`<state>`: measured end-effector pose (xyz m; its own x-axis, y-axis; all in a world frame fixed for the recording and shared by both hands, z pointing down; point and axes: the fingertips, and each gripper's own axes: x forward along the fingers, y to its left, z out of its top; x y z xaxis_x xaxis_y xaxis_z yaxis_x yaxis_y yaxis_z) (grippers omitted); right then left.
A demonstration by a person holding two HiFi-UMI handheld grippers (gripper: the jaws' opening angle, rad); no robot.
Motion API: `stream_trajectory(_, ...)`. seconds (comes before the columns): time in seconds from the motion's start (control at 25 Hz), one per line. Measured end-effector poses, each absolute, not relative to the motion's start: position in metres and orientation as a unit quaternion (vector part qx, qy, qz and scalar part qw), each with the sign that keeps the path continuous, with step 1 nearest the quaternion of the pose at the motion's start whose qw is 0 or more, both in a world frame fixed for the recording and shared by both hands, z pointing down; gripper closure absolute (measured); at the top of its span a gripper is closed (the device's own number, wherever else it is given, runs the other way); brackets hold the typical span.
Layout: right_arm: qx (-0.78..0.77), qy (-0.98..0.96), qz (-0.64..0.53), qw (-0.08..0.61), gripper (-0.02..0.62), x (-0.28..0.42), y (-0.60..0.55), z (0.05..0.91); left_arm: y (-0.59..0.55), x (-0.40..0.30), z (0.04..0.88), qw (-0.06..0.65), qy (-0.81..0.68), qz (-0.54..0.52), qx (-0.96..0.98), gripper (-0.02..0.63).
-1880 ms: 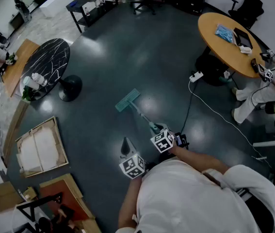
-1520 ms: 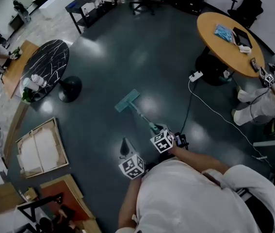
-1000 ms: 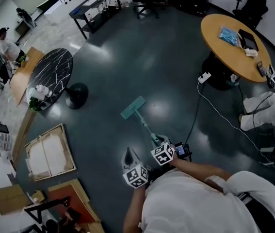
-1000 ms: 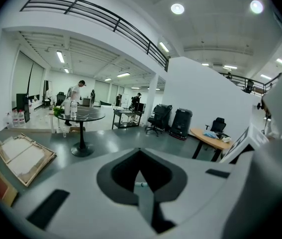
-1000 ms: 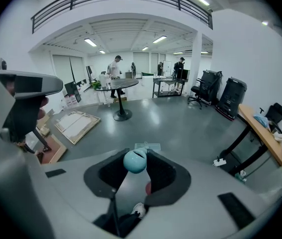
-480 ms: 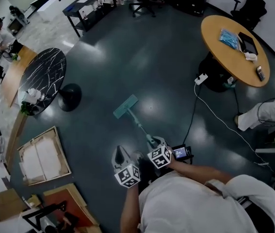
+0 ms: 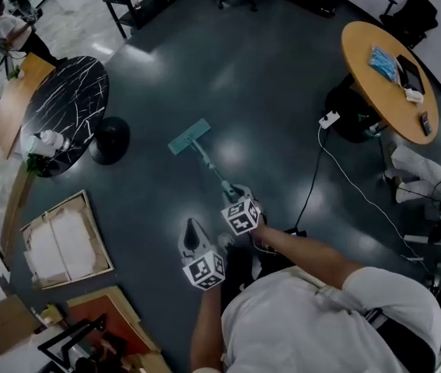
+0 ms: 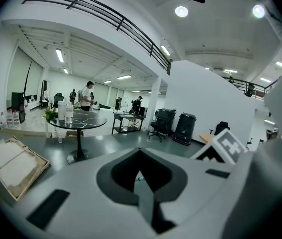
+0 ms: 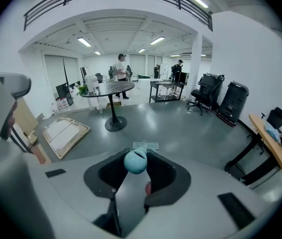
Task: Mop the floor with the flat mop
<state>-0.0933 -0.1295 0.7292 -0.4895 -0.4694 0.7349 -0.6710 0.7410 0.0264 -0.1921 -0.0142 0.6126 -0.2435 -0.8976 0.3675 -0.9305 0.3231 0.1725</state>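
The flat mop's teal head [image 7: 189, 137] lies on the dark floor ahead of me, its thin handle [image 7: 211, 169] slanting back to my right gripper [image 7: 236, 196]. In the right gripper view the handle's rounded teal end [image 9: 136, 162] sits between the jaws of the right gripper [image 9: 136, 176], which is shut on it, and the mop head [image 9: 145, 146] shows on the floor beyond. My left gripper [image 7: 193, 228] hangs beside and behind it, apart from the mop. In its own view the left gripper [image 8: 141, 183] has its jaws together with nothing held.
A black marble round table [image 7: 64, 107] stands at the left, an orange round table [image 7: 387, 68] at the right. A white cable [image 7: 344, 177] with a power strip [image 7: 329, 120] crosses the floor. A framed canvas [image 7: 57, 235] lies at lower left. A seated person's legs [image 7: 430, 181] reach in at right.
My right gripper has pushed forward with the handle, and the mop head has slid farther away across the floor. The left gripper stays shut beside it. My view has tilted slightly.
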Motion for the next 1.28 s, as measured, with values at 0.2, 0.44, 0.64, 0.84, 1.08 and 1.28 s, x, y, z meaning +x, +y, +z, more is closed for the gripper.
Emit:
stream_trajectory(0.2,0.351,-0.850,0.128,0.371,0.484,-0.143,-0.179,0.740,-0.013,-0.212,0.620,0.214,-0.792,0.026,0.571,0.601)
stream_trajectory(0.44,0.362,-0.842,0.136,0.376,0.485,-0.156,-0.194,0.750,0.000,-0.225,0.631,0.231,-0.787,0.027,0.571,0.601)
stream_trajectory(0.64,0.348,-0.842,0.135,0.388,0.485,-0.132,-0.170,0.749,0.018,-0.220,0.635,0.247,-0.784,0.031,0.569,0.600)
stream_trajectory(0.84,0.351,-0.828,0.150,0.410,0.485,-0.084,-0.147,0.757,0.023,-0.198,0.633,0.248,-0.776,0.038,0.579,0.601)
stream_trajectory(1.08,0.320,-0.835,0.151,0.421,0.485,-0.017,-0.093,0.720,0.026,-0.161,0.621,0.239,-0.769,0.027,0.592,0.601)
stream_trajectory(1.28,0.300,-0.837,0.159,0.428,0.485,0.046,-0.043,0.681,0.036,-0.136,0.609,0.231,-0.770,0.015,0.594,0.601)
